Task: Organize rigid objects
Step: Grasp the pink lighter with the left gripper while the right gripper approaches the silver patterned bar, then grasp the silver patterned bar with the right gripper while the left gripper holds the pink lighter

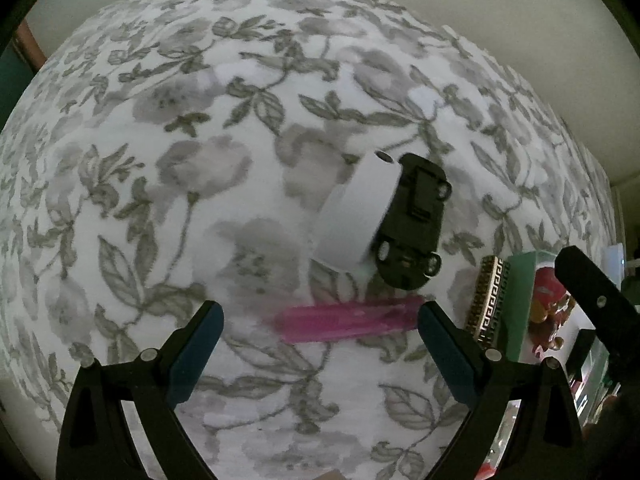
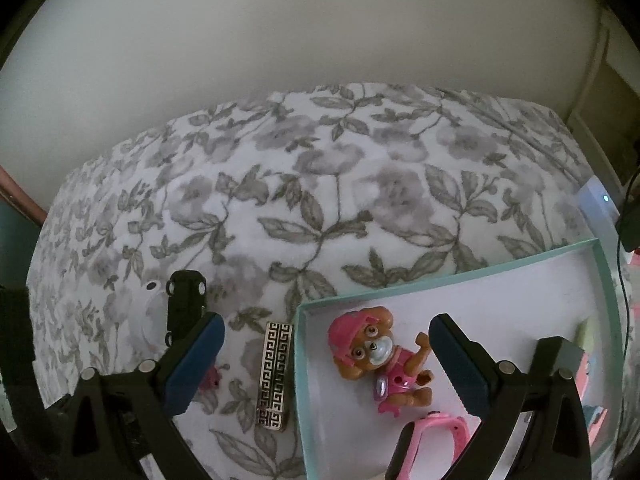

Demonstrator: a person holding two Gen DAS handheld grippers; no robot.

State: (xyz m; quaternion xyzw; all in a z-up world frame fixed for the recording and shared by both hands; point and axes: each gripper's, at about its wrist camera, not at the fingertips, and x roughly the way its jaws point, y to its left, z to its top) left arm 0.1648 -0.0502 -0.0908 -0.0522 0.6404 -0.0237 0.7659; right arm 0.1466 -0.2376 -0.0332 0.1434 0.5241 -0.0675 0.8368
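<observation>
A white bedspread printed with grey flowers and leaves (image 1: 168, 184) covers the bed and fills most of both views, with a plain pale wall behind it. At the right side lies a shallow mint-green cardboard box with a white inside (image 2: 496, 304), resting on the bedspread.

The left claw (image 1: 320, 344) hangs spread wide above the fabric, holding nothing; its blue-padded fingers (image 1: 196, 352) stand well apart. The right claw (image 2: 326, 364) is likewise spread and empty, hovering over the near-left corner of the box.

On the bedspread, a white oval plastic case with a small dark hole (image 1: 356, 216) lies tilted, touching a black toy car turned wheels-up (image 1: 416, 220) on its right. Just in front of them, a translucent pink plastic stick (image 1: 352, 320) lies crosswise, blurred, between the left claw's fingertips. A narrow gold-and-black bar with a Greek-key pattern (image 2: 274, 376) lies lengthwise just beside the box's left wall, outside it.

Inside the box sits a brown puppy figurine in a pink cap and pink vest (image 2: 380, 360), on its back, and near it a pink band with a black end (image 2: 432, 436).
</observation>
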